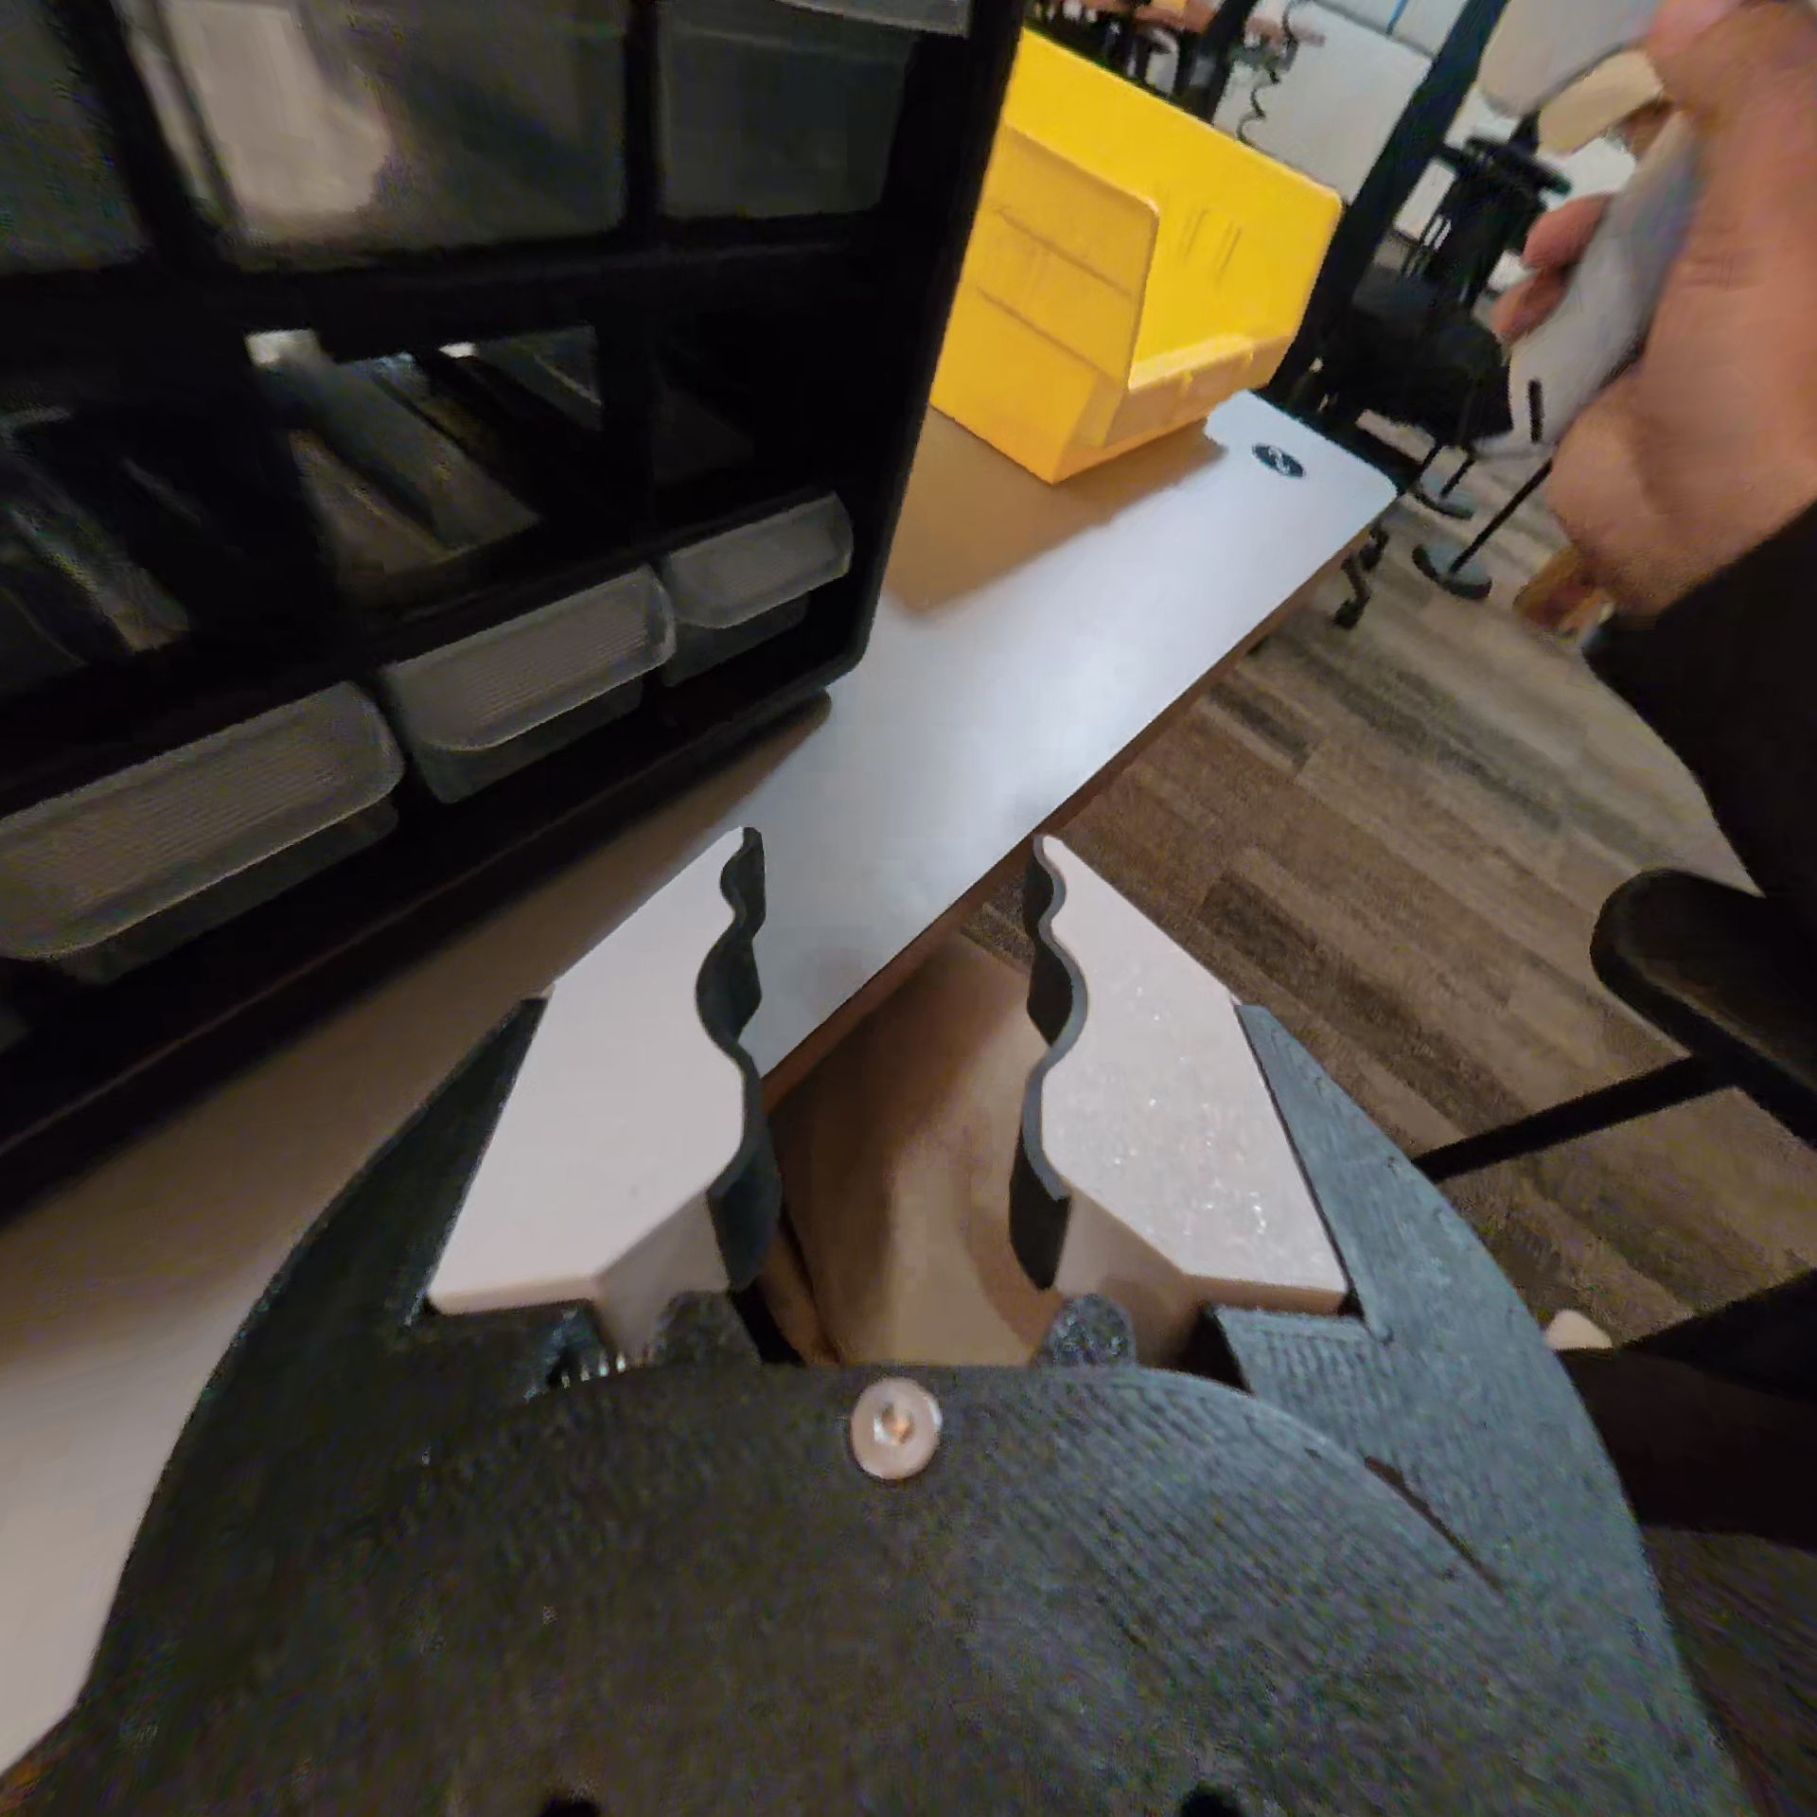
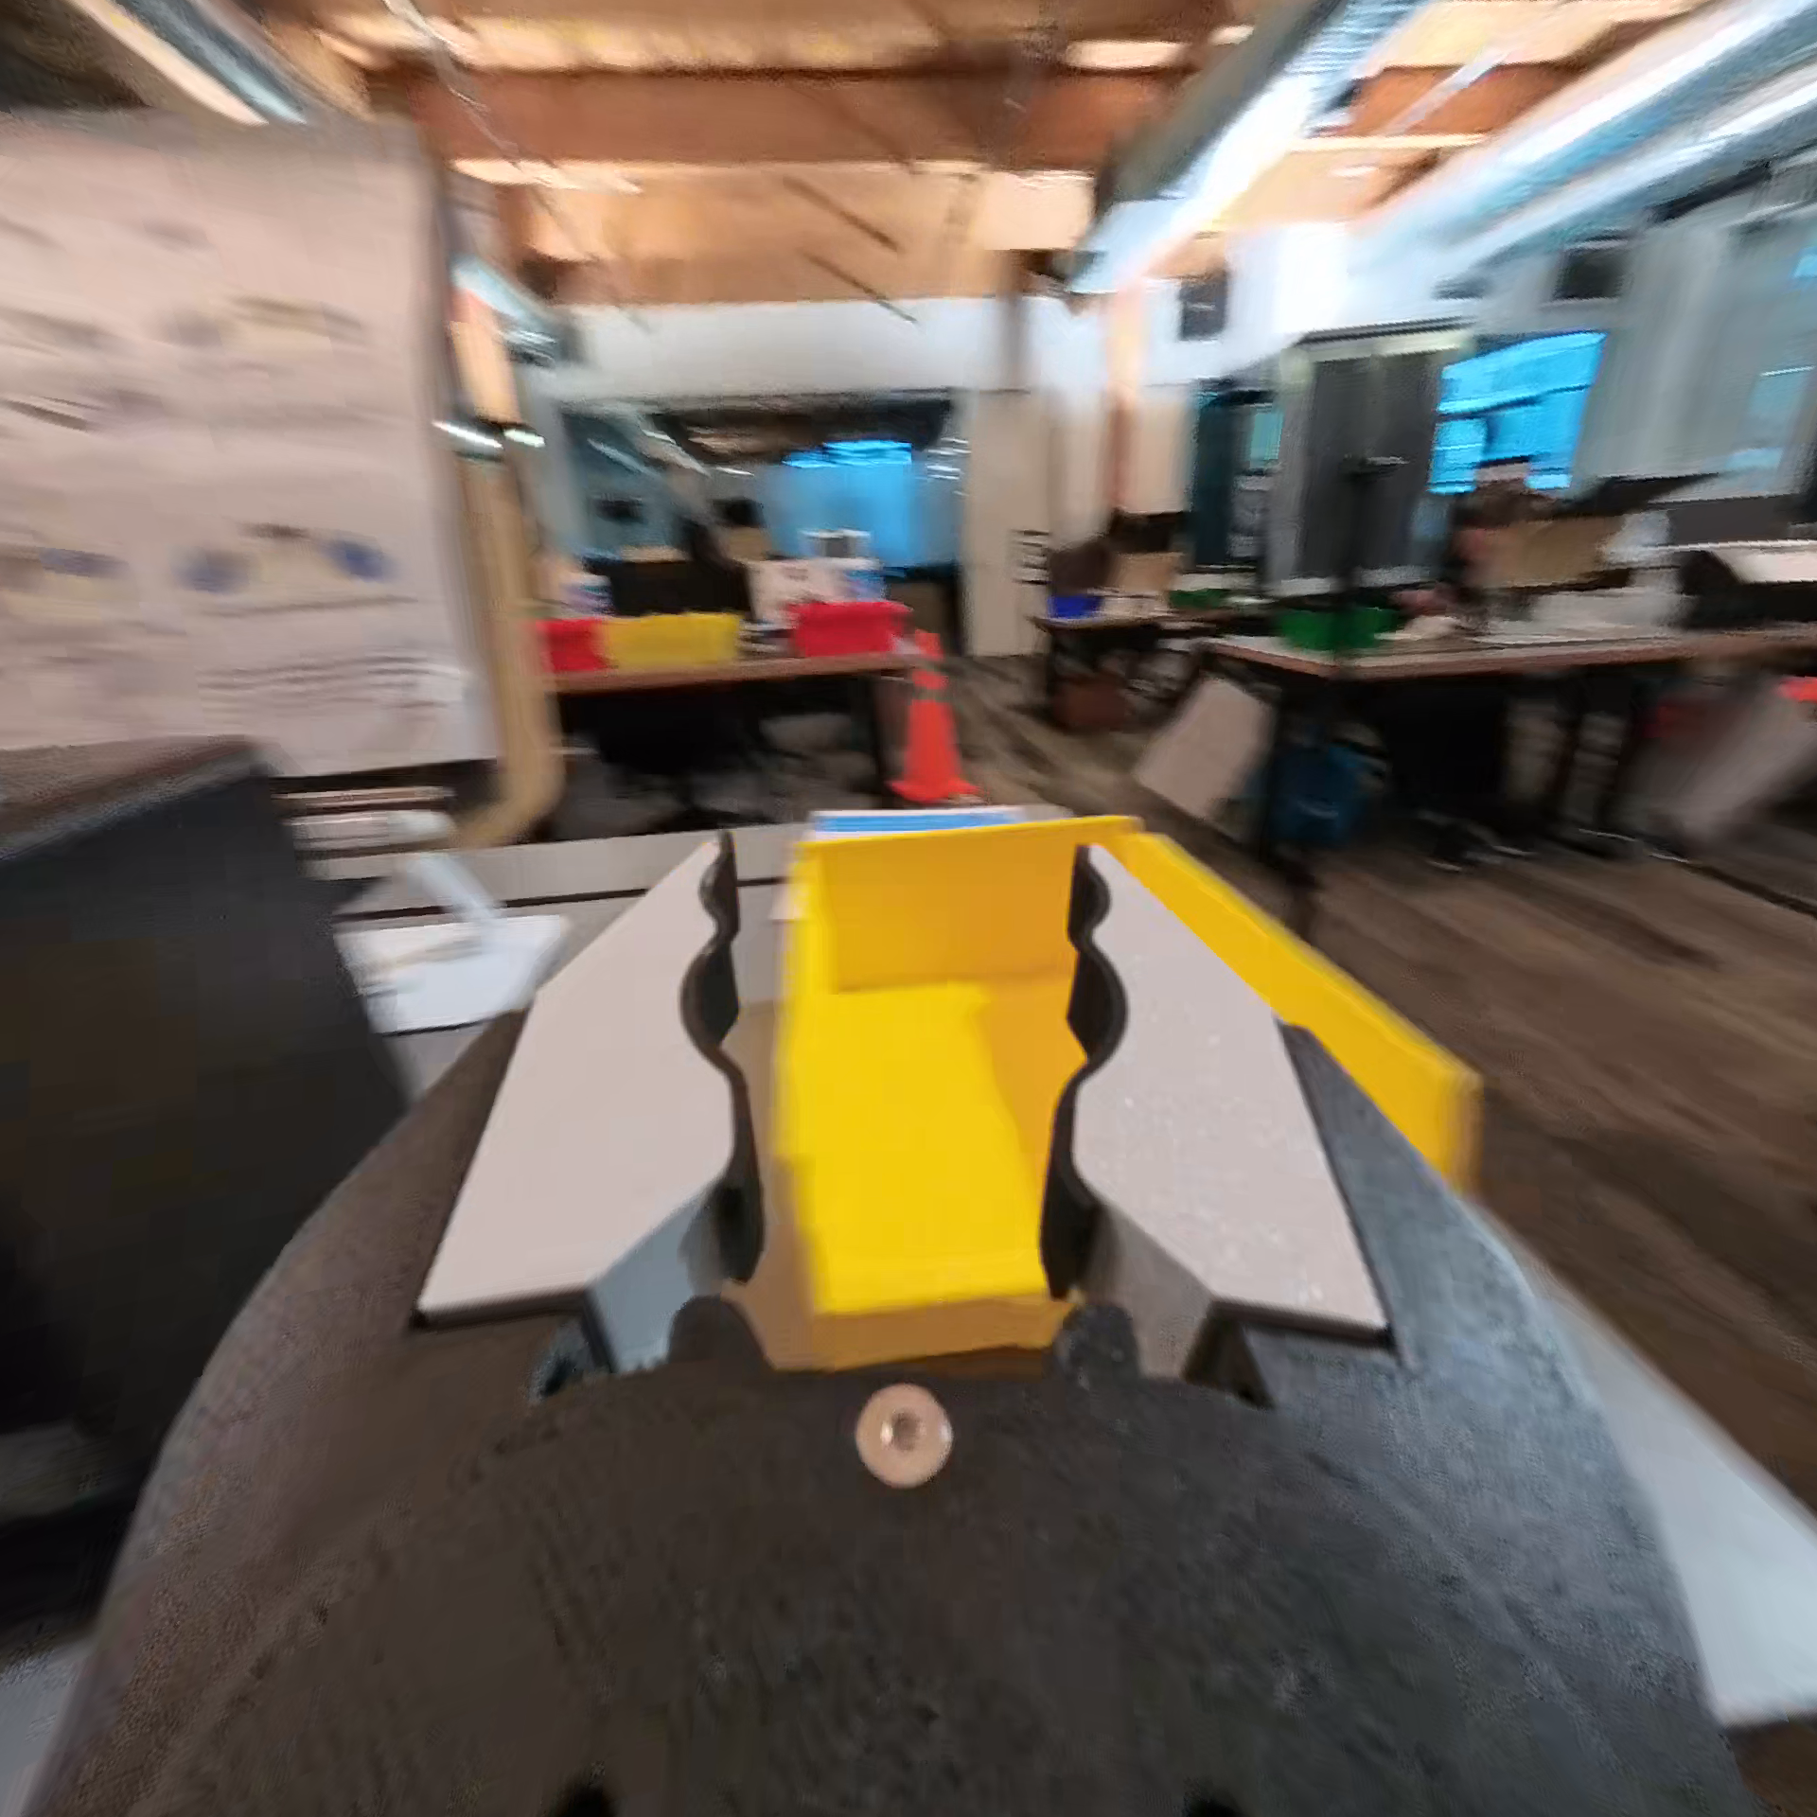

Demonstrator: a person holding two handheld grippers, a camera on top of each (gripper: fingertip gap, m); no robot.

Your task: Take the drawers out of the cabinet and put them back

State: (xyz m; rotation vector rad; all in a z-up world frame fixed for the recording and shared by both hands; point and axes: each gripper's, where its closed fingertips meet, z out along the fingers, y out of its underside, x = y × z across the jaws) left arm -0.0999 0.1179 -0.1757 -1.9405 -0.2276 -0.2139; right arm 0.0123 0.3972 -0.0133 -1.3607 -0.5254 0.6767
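On the grey table [image 1: 983,688], black cabinet [image 1: 885,344] left, yellow bin [image 1: 1131,295] far; left gripper [image 1: 895,983] and right gripper [image 2: 905,983] both spread, empty; office behind.

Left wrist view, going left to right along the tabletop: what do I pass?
Black cabinet with clear drawers → yellow bin → the person's hand off the table edge.

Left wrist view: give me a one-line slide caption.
Open left gripper hangs empty over the table edge, beside the black cabinet with its clear drawers; a yellow bin stands behind.
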